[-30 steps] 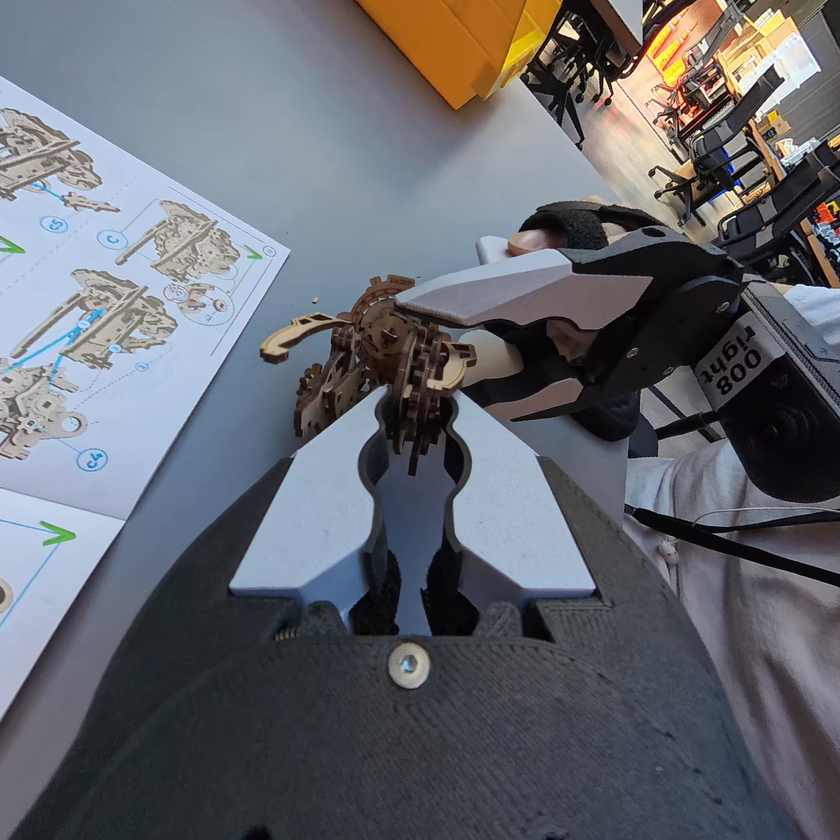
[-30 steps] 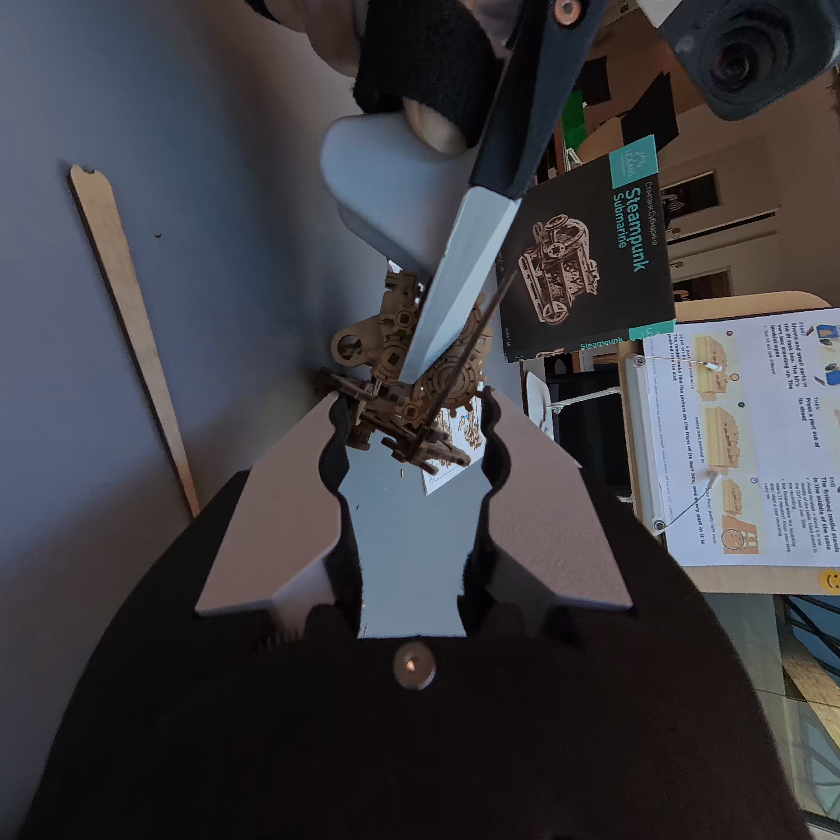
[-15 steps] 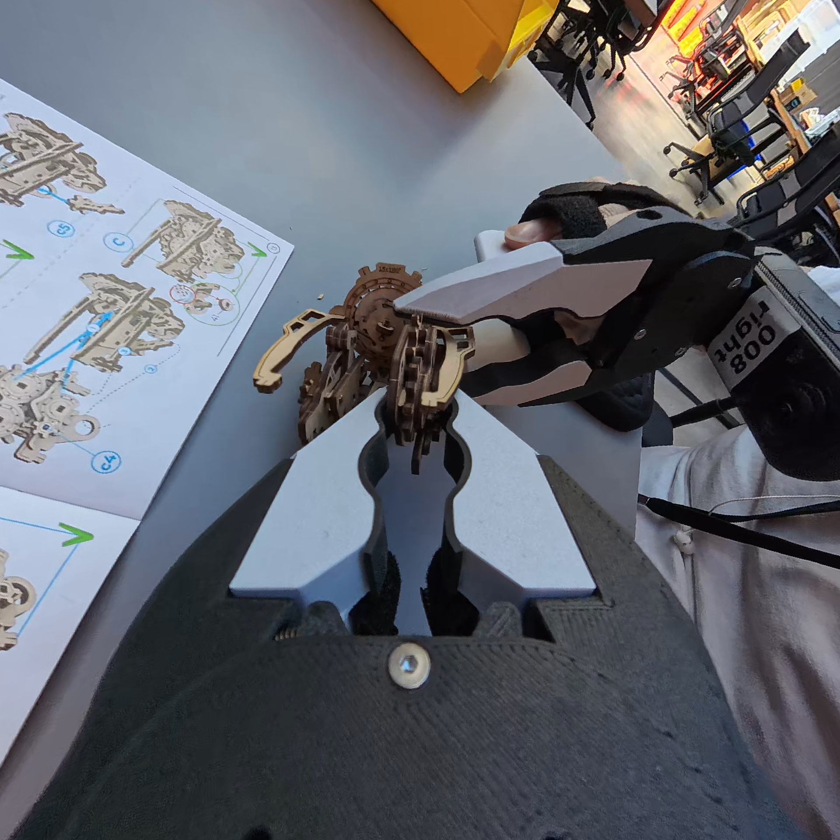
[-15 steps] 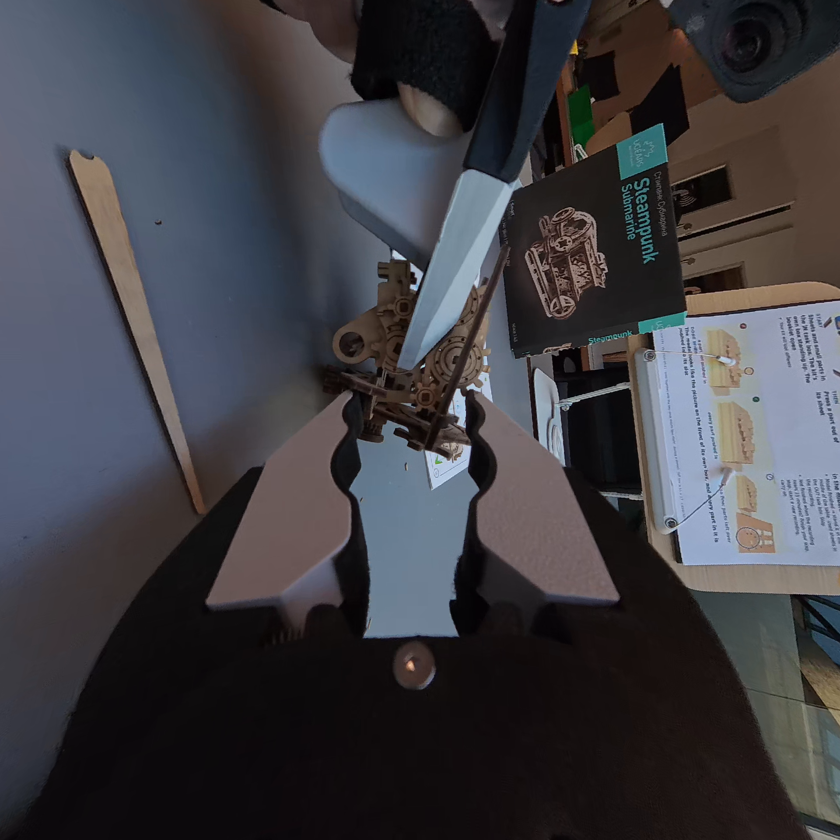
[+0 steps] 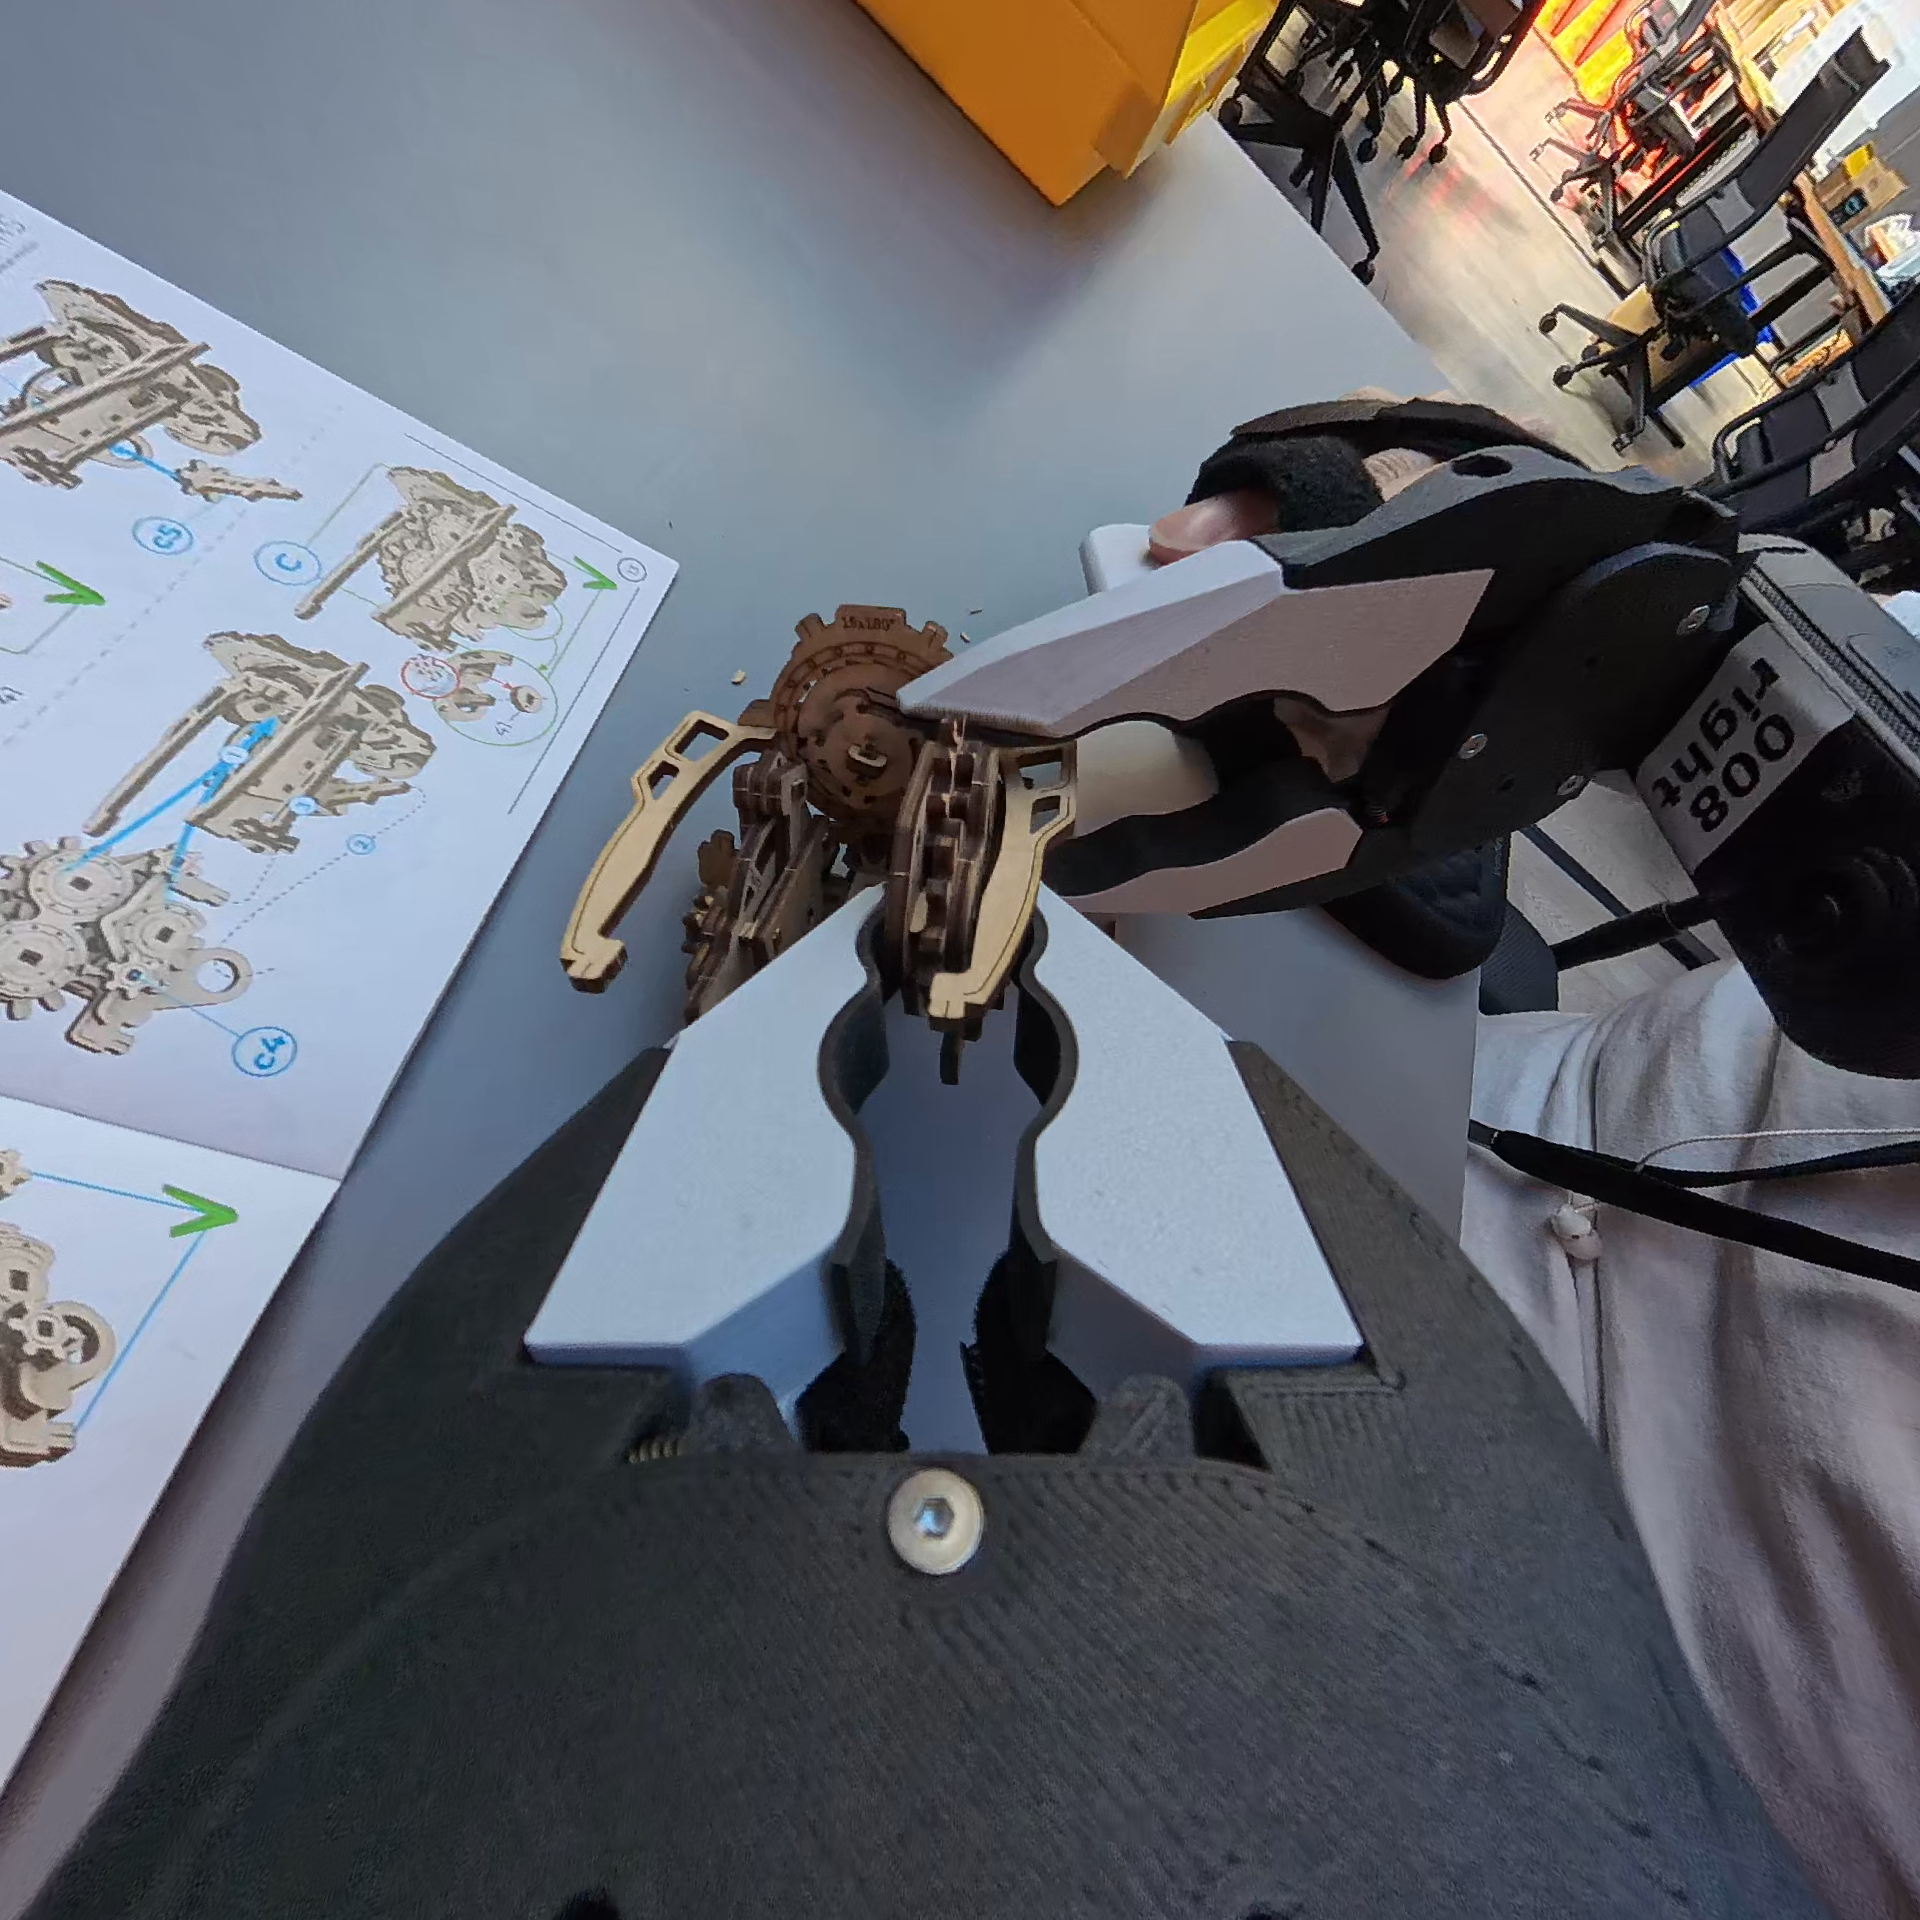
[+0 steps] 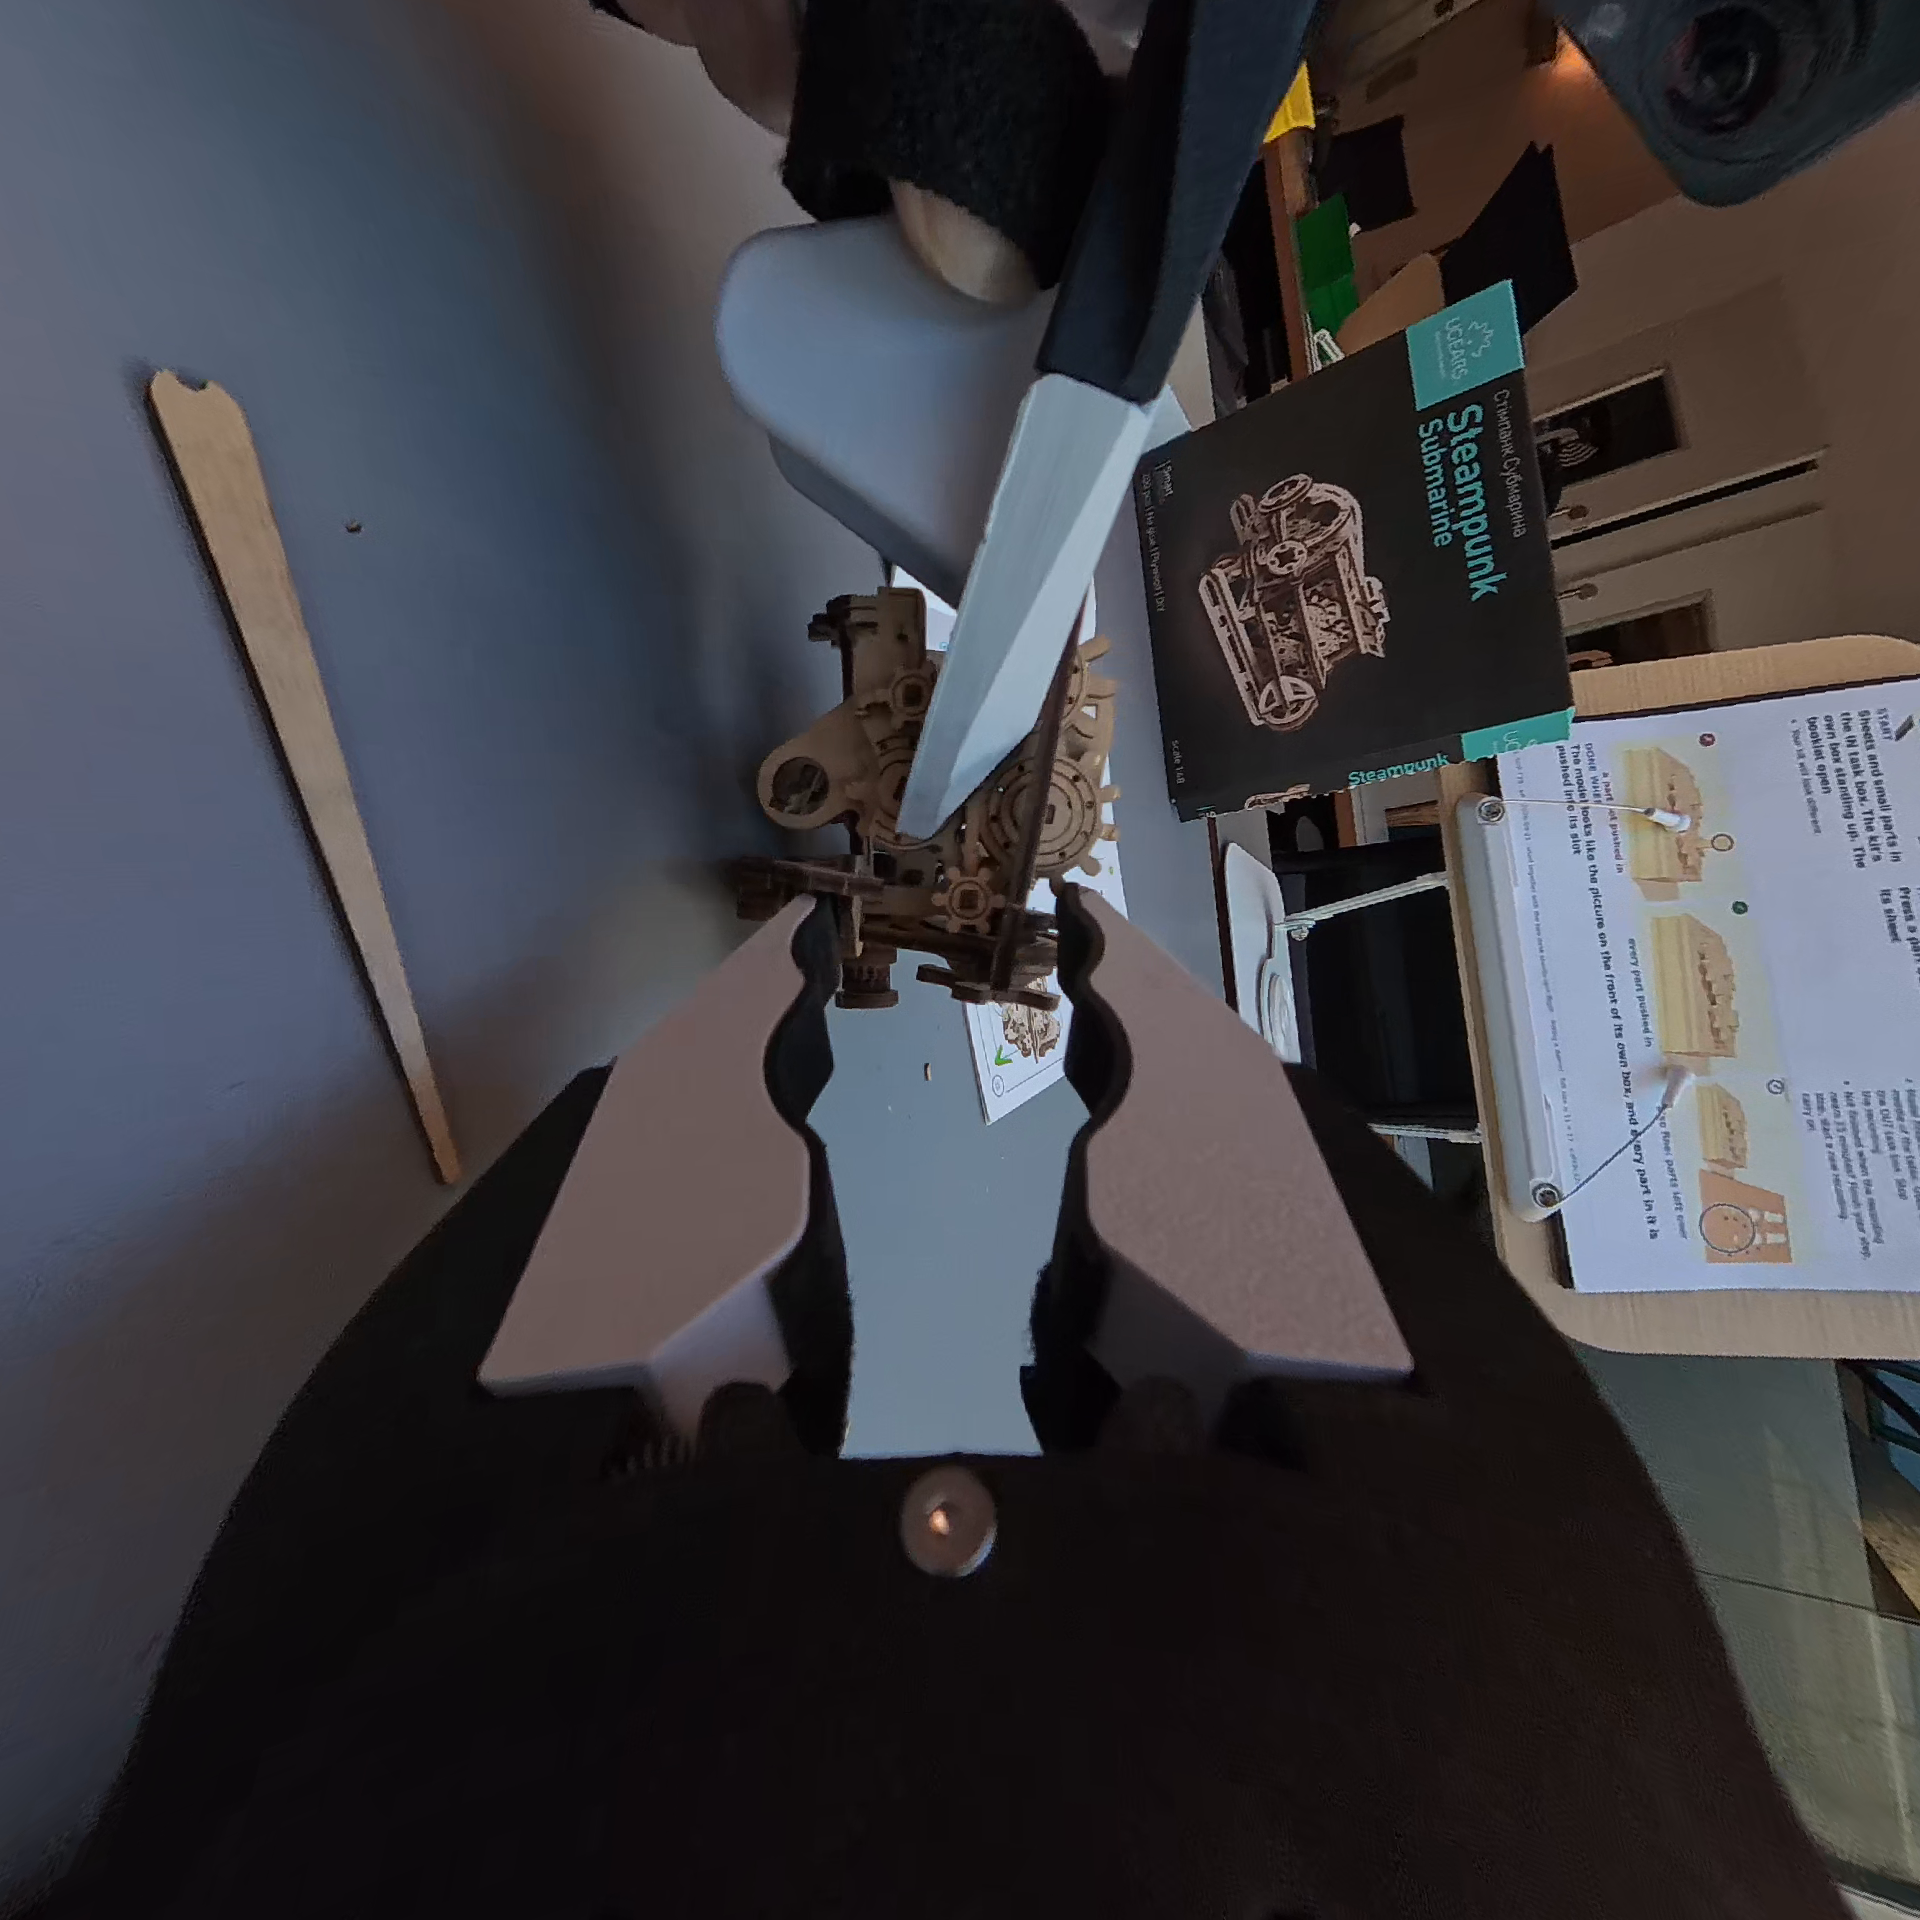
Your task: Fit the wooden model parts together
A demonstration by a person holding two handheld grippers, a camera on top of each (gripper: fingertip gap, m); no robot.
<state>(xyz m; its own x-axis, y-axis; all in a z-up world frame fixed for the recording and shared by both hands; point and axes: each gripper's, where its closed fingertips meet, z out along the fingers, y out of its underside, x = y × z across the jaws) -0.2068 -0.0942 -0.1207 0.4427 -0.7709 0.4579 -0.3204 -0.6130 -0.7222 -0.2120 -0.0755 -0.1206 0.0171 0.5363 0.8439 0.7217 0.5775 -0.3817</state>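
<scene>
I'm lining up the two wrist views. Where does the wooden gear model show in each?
Left wrist view: wooden gear model at centre, just past the left gripper.
Right wrist view: model at centre, above the right gripper.
Shared landmark: the instruction sheet on the table.

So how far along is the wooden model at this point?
Partly built: the wooden model already has gears, a toothed disc and a curved arm fitted. In hand: the left hand-held gripper is shut on the model's gear stack, and the right hand-held gripper holds its other side. Left: it looks sparser than the instruction sheet pictures, and a wooden strip lies unused on the table.
</scene>
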